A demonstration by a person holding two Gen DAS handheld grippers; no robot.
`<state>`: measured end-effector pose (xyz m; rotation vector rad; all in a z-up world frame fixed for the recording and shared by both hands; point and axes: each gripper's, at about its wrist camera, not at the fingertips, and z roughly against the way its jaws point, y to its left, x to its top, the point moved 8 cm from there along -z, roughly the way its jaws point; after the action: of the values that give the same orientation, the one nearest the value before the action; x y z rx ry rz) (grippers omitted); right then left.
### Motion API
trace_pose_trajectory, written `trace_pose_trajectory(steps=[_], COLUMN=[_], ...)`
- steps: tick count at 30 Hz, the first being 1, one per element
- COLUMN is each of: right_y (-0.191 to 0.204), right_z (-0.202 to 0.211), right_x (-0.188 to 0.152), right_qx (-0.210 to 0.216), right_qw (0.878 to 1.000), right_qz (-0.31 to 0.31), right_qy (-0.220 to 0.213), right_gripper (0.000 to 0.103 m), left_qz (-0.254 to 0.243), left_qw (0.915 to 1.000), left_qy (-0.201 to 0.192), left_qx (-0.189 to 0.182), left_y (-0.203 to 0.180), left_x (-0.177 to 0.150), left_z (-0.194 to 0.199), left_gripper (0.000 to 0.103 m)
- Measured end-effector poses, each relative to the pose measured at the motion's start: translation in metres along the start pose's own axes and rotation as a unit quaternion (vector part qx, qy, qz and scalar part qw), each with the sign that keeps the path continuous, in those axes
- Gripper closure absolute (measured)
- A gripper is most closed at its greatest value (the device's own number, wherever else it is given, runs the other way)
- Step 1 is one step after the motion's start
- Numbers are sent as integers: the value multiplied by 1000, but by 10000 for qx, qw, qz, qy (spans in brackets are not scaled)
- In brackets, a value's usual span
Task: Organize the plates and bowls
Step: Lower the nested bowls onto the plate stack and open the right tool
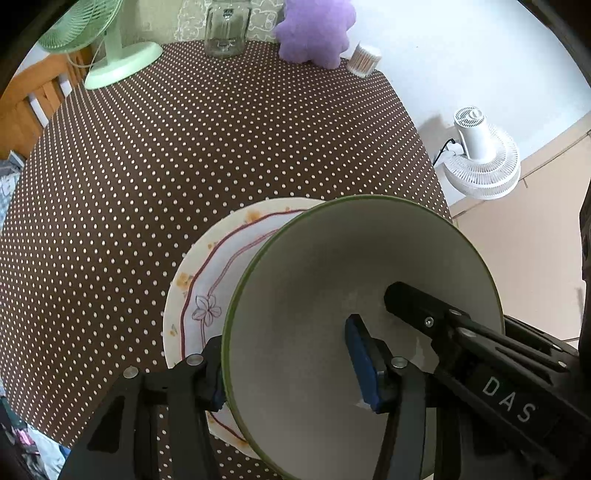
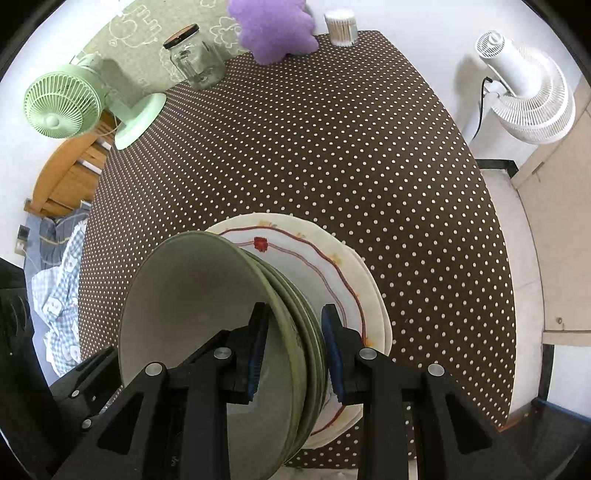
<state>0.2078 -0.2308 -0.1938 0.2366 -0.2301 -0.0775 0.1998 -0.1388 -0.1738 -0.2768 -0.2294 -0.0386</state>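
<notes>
The jaws of the left gripper (image 1: 295, 363) are closed across the rim of a stack of bowls (image 1: 364, 295), one pad outside the wall and one inside. The jaws of the right gripper (image 2: 297, 354) are pinching the opposite rim of the same stack (image 2: 207, 314), with at least three nested rims visible between the pads. The stack is held by both grippers directly above the plates (image 2: 343, 273), near the front edge of the bench (image 2: 332, 147). Whether the lowest bowl already touches the top plate cannot be told.

Handling: the bowls are judged to be glazed ceramic, therefore stiff, fairly heavy as a stack, smooth under the pads and liable to chip. A grip on the rim from two opposite sides is recommended, as shown; the stack should be kept level so that the nested bowls are not allowed to slide apart. The flowered plates below appear equally brittle and should be met gently.

Surroundings: a green fan (image 2: 62, 101) stands at the far left corner, a glass jar (image 2: 194, 61), a purple plush toy (image 2: 271, 29) and a tub of cotton swabs (image 2: 340, 27) along the far edge. All are well apart from the plates. A white fan (image 2: 524, 92) stands off the bench to the right. Nothing is seen to obstruct the set-down.
</notes>
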Motion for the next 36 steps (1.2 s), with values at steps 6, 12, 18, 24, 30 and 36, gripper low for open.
trace_pose_trajectory(steps=[6, 12, 18, 24, 30, 36], right_y=[-3, -14, -19, -7, 13, 46], right_z=[-1, 8, 24, 56, 86, 97], right_x=[1, -1, -8, -15, -34, -66], right_qx=[166, 48, -128, -539, -859, -825], right_qw=[9998, 9999, 9987, 9917, 9800, 9730], right_qz=[43, -4, -102, 75, 164, 263], right_qy=[-40, -166, -473, -1169, -1788, -2141], right_gripper=[69, 38, 25, 25, 25, 25], left_qz=[18, 351, 274, -68, -266, -417], left_qw=[10000, 9985, 9968, 9913, 9824, 9726], left_qy=[-24, -131, -466, -1092, -1639, -2073], left_qx=[92, 408, 592, 732, 849, 964], left_y=[0, 23, 30, 44, 63, 85], left_x=[4, -6, -8, -9, -18, -33], left_z=[-4, 7, 30, 64, 97, 123], left_gripper=[44, 16, 13, 13, 12, 12])
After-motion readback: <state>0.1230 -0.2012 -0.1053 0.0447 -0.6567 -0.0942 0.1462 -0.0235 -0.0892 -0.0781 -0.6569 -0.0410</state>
